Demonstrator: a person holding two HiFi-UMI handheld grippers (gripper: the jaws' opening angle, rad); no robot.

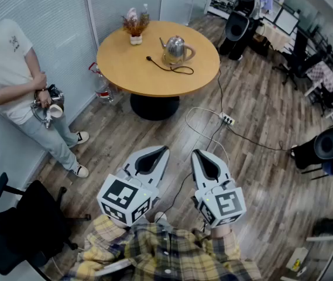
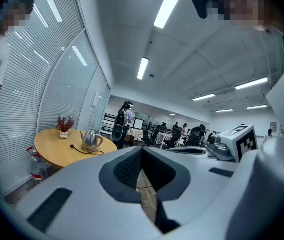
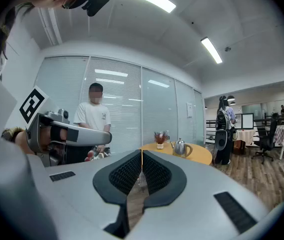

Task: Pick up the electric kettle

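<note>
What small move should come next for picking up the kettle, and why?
Probably step toward the round table first: the electric kettle stands on it, well beyond reach, while the left gripper and right gripper hang shut and empty near the body.

Open-plan office: swivel chairs (image 1: 237, 26), desk monitors (image 1: 286, 21), glass partitions with blinds (image 1: 55, 16).

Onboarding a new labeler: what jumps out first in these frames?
The shiny electric kettle stands on the round wooden table near the top of the head view, a black cord lying beside it. In the foreground the left tongs and right tongs are both shut and empty, well short of the table. A person in a white T-shirt stands by the wall at left.
</note>
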